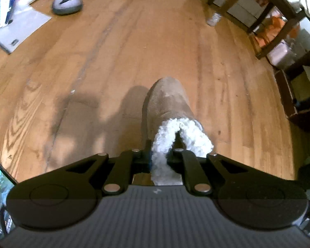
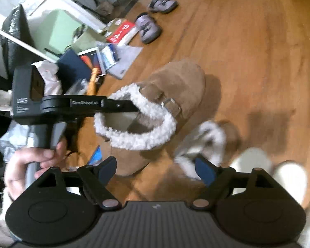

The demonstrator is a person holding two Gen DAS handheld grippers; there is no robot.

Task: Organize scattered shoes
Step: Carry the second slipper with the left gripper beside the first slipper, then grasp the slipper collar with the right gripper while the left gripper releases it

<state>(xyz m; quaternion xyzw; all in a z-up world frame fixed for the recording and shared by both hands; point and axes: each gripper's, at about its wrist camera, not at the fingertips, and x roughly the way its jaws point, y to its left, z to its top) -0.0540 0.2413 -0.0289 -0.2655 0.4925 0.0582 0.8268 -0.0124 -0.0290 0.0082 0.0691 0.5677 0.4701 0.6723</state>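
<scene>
Wood floor fills both views. Right wrist view shows what the left wrist view misses: the left gripper from the side, a hand on its handle, and a second tan clog, blurred, low near the right gripper's right finger. Left wrist view alone shows dark shelving far right.

Count: two tan clogs, two grey shoes far off beside a red box in the paper clutter on the left.

Held tan clog: brown suede, white fleece collar, strap with metal buckle, toe pointing away, lifted off the floor with its shadow on the boards below.

Left gripper is pinched tight on the fleece collar at the clog's rim; one finger inside, one outside. Right gripper spread wide, blue pads bare, nothing gripped, above floor between both clogs.
</scene>
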